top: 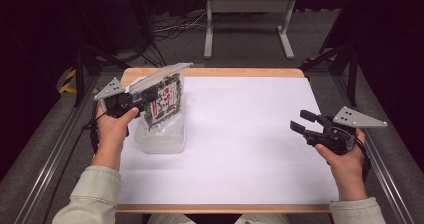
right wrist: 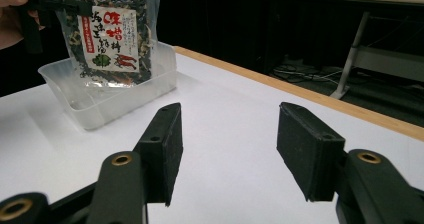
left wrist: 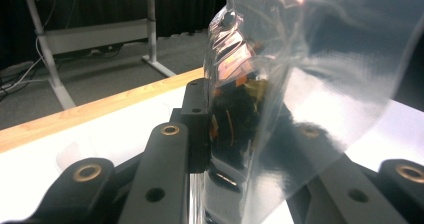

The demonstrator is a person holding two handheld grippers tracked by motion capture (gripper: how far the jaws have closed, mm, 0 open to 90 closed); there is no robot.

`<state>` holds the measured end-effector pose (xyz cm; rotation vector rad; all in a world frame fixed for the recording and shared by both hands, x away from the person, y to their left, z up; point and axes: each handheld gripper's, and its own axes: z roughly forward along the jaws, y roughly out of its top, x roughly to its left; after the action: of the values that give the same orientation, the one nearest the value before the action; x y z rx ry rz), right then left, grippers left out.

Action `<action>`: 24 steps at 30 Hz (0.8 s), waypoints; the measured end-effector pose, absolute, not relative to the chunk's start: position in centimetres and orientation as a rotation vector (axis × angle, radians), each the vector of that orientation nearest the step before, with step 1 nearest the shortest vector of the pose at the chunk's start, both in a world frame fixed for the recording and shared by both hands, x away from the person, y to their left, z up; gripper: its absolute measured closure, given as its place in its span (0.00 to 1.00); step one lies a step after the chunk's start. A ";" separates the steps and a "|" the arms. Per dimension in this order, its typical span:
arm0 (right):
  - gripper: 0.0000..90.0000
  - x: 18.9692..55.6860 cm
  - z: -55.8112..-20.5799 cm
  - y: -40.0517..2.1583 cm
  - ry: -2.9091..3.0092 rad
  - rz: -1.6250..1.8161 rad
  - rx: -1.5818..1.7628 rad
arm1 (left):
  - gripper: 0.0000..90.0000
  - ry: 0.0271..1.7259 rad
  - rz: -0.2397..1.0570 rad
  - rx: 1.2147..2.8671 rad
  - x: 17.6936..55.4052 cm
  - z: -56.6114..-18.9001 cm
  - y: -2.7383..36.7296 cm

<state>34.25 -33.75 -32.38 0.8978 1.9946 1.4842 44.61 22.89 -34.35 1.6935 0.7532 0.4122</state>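
A clear food pouch [top: 162, 96] with a red-and-white label and dark dried contents hangs upright, its lower end inside a translucent plastic tub [top: 161, 140] at the table's left. My left gripper [top: 145, 98] is shut on the pouch's left edge. In the left gripper view the shiny pouch [left wrist: 280, 84] stands between the black jaws. From the right gripper view, the pouch [right wrist: 111, 34] and tub [right wrist: 105, 101] are far off at the upper left. My right gripper [top: 298, 121] is held open over the table's right side, nothing between its pads [right wrist: 165, 144].
A white sheet [top: 240, 134] covers the wooden table. Metal rails run along both sides of the table. A grey metal stand [top: 247, 21] and cables lie on the floor beyond the far edge.
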 end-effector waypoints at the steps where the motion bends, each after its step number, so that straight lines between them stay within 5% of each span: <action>1: 0.50 34.3 -32.4 -33.7 2.000 1.486 0.901 | 0.80 0.756 0.410 1.696 44.7 -34.5 22.9; 24: 0.48 34.7 -33.1 -34.4 1.985 1.527 0.977 | 0.80 0.816 0.388 1.645 45.1 -35.9 24.8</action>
<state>34.74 -34.38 -33.11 0.9767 1.9848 1.5272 45.05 24.77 -35.85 1.6450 0.8156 0.3884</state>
